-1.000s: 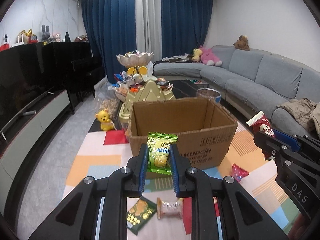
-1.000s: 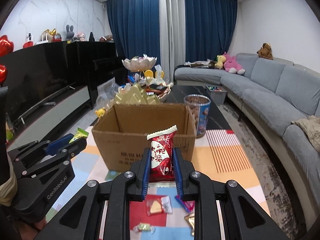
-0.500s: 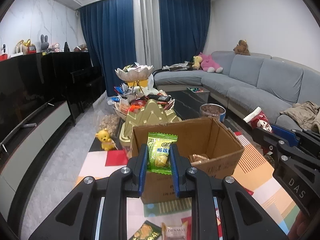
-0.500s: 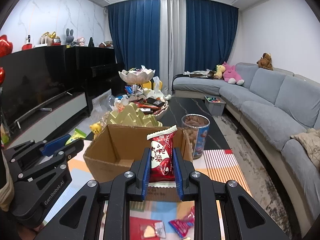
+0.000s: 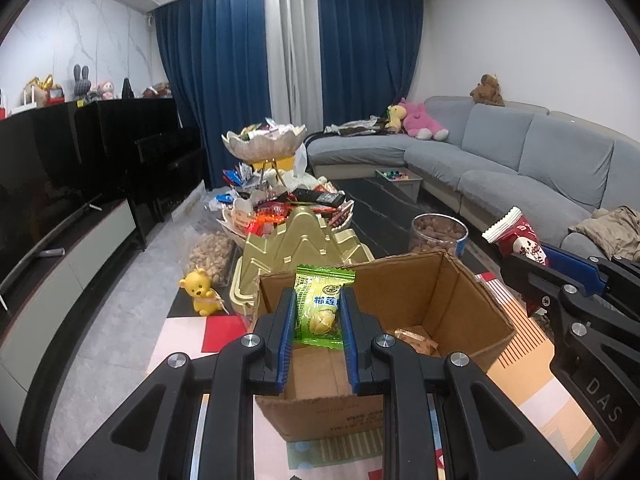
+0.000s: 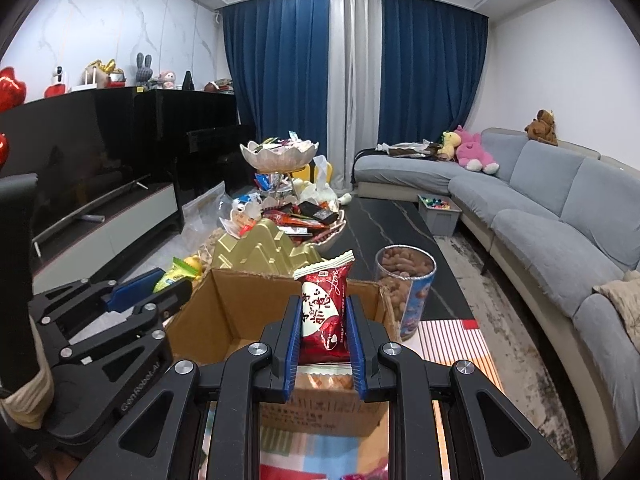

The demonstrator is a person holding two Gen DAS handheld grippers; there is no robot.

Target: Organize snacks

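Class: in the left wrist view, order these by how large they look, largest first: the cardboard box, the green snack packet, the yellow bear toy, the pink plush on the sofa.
1. cardboard box
2. green snack packet, enlarged by nearness to the camera
3–4. yellow bear toy and pink plush look alike in size; the plush sits far back, so I leave them unranked.

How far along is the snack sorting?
Done: at least one wrapped snack already lies inside the cardboard box. In hand: the left gripper is shut on a green packet, the right gripper on a red packet, both over the box's near edge, not yet released. Left: dropping both; any loose snacks on the mat are mostly hidden behind the grippers.
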